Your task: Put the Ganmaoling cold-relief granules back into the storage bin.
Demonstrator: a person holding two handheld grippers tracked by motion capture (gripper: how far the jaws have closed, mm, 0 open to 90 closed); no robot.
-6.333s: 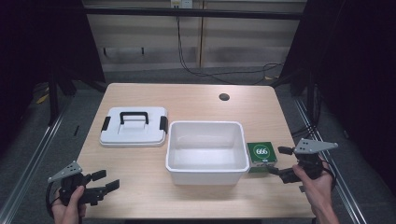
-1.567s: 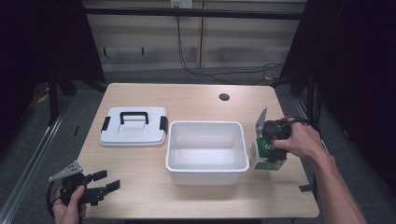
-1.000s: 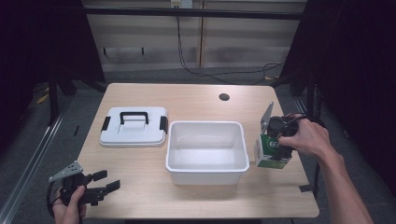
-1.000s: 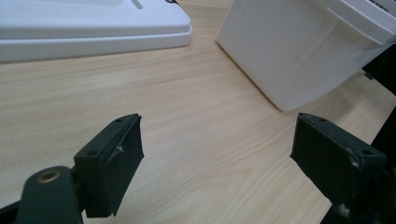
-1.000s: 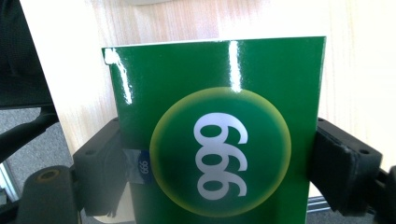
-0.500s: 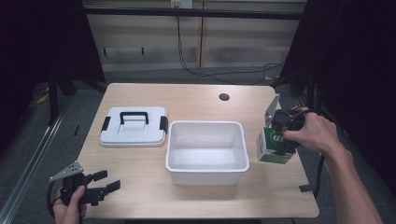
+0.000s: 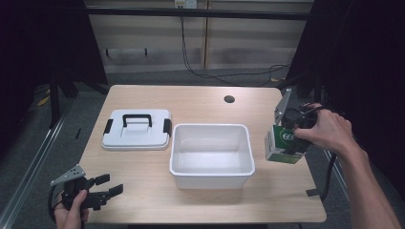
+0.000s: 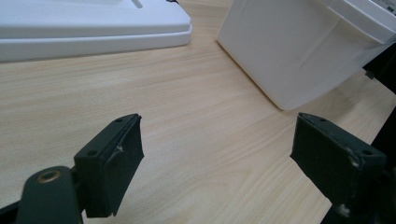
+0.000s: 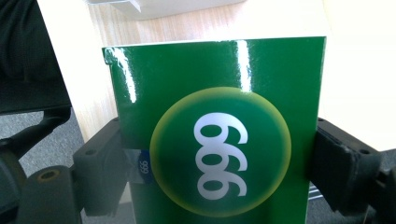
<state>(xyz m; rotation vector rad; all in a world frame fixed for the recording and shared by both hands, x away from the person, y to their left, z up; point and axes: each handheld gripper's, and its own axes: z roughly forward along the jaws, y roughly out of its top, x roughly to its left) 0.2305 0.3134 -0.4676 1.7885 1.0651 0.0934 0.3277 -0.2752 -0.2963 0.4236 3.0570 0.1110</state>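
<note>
High view looks down over the whole table [image 7: 200,102]; both gripper views sit close, sharing its white tub [image 7: 211,155]

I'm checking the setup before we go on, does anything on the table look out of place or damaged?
Nothing is spilled or damaged. The one oddity is the green box: it is tilted at the table's right edge, clamped in the right tongs. The bin is empty and its lid lies flat beside it. The left tongs are open.
</note>
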